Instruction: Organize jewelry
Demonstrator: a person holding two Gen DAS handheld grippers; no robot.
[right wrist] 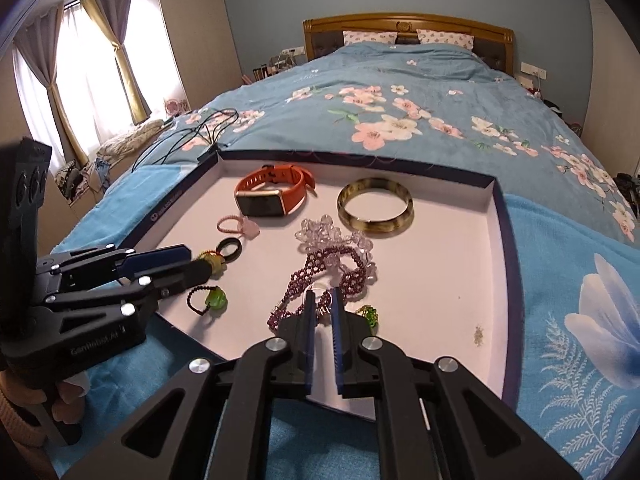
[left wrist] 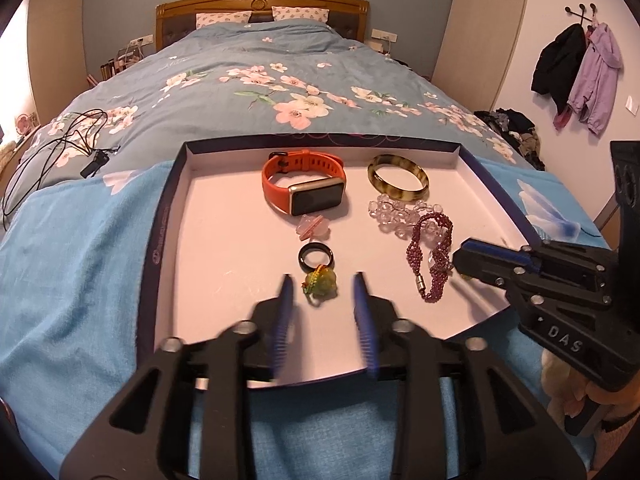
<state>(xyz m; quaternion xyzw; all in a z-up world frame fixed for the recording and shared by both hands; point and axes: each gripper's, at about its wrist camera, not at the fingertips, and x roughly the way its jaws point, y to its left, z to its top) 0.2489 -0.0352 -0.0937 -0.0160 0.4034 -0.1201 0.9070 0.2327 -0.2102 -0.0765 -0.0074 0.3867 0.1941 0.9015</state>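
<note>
A shallow white tray [left wrist: 208, 240] [right wrist: 440, 280] with a dark rim lies on a blue towel on the bed. In it lie an orange smartwatch [left wrist: 304, 184] [right wrist: 272, 194], an amber bangle [left wrist: 398, 178] [right wrist: 375, 210], a clear bead bracelet [left wrist: 394, 214] [right wrist: 332, 236], a purple bead bracelet [left wrist: 432, 256] [right wrist: 320, 284], a pink ring [left wrist: 313, 228] [right wrist: 238, 226], a black ring [left wrist: 316, 258] [right wrist: 229, 249] and a green-stone ring [left wrist: 320, 286]. My left gripper [left wrist: 324, 280] is open with the green-stone ring between its fingertips. My right gripper [right wrist: 322, 296] is nearly shut around a clear ring on the purple bracelet.
Two more green rings [right wrist: 216, 300] [right wrist: 368, 314] lie near the tray's front. Black cables [left wrist: 60, 148] lie on the floral duvet [left wrist: 280, 80] at the left. Clothes hang on a wall hook [left wrist: 580, 68] at the right.
</note>
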